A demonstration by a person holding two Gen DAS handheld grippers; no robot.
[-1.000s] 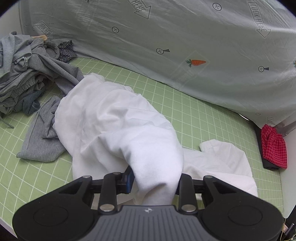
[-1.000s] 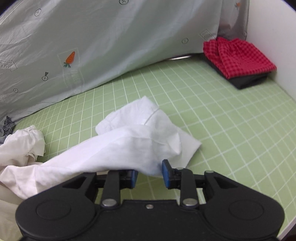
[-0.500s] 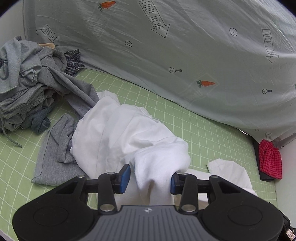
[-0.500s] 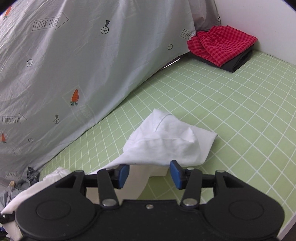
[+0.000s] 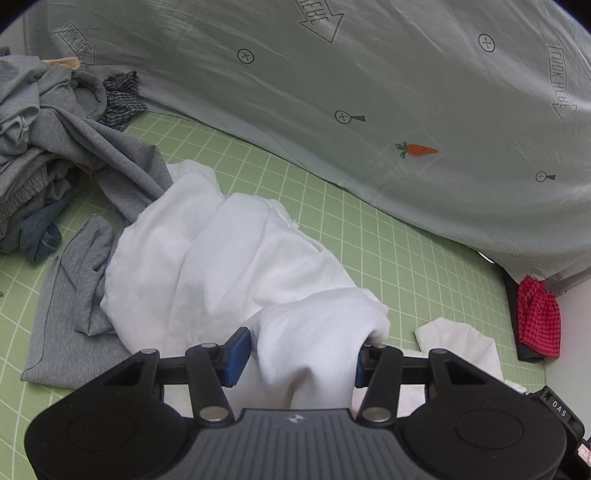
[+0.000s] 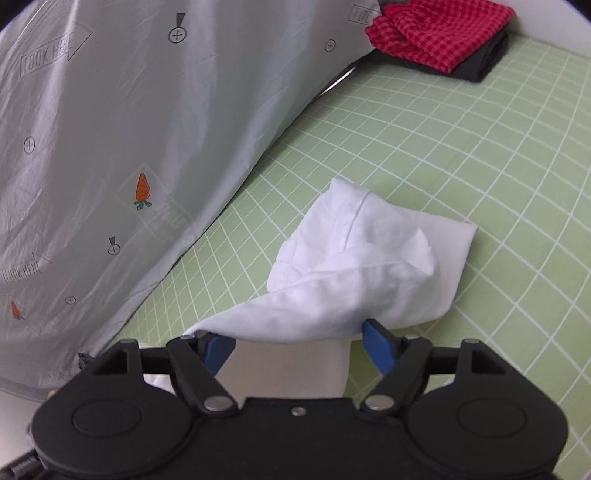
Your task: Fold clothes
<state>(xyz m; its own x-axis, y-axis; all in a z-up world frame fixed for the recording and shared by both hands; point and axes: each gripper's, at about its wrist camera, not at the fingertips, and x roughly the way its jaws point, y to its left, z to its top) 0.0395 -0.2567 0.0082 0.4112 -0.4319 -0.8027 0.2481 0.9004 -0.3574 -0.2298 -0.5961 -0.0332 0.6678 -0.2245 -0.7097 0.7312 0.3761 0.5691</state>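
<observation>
where the left wrist camera looks out, the left gripper (image 5: 301, 354) has its blue-padded fingers (image 5: 236, 350) spread wide, with a bunched fold of the white garment (image 5: 229, 266) humped up between them; the cloth touches the right pad but a gap shows beside the left one, so nothing is pinched. the garment sprawls crumpled on the green grid mat (image 5: 399, 258), its far edge overlapping a grey garment (image 5: 62, 317) that lies flat to the left. a heap of grey clothes (image 5: 33, 155) sits in the far left corner, with a dark checked cloth (image 5: 120, 99) behind it. a pale printed sheet (image 5: 369, 92) with carrots and arrows hangs along the back. a red checked cloth (image 5: 537, 317) on a dark folded piece lies at the far right.

from the right wrist camera, the right gripper (image 6: 299, 345) is likewise spread apart, and a corner of the white garment (image 6: 369, 266) drapes over the gap between its pads, lying loose on the mat (image 6: 498, 184) ahead. the red checked cloth (image 6: 436, 29) rests on the dark piece in the far corner, beside the sheet (image 6: 129, 110).
</observation>
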